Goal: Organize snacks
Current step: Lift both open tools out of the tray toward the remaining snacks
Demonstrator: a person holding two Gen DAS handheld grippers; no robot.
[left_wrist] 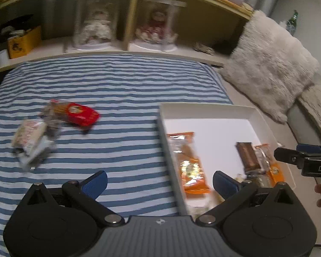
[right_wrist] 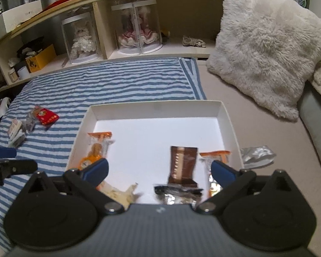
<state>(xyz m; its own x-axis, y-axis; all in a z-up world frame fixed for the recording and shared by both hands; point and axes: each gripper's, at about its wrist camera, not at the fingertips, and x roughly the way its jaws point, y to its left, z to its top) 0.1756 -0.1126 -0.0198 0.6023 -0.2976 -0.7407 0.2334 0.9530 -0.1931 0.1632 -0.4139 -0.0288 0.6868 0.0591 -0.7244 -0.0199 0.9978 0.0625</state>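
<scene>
A: Both grippers?
B: Left gripper and right gripper gape wide, nothing between their blue pads.
A: The snacks?
B: Ahead of the right gripper, a shallow white cardboard box holds a glossy brown bar and crinkly orange packets. Far left, a red pack lies with loose wrappers on the striped bedspread.
A: Room?
B: Bare box floor beyond; fluffy pillow far right.

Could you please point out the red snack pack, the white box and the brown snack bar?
red snack pack (left_wrist: 82, 114): left wrist view, top face.
white box (right_wrist: 156, 106): right wrist view, far wall.
brown snack bar (right_wrist: 183, 163): right wrist view, wrapper middle.
</scene>
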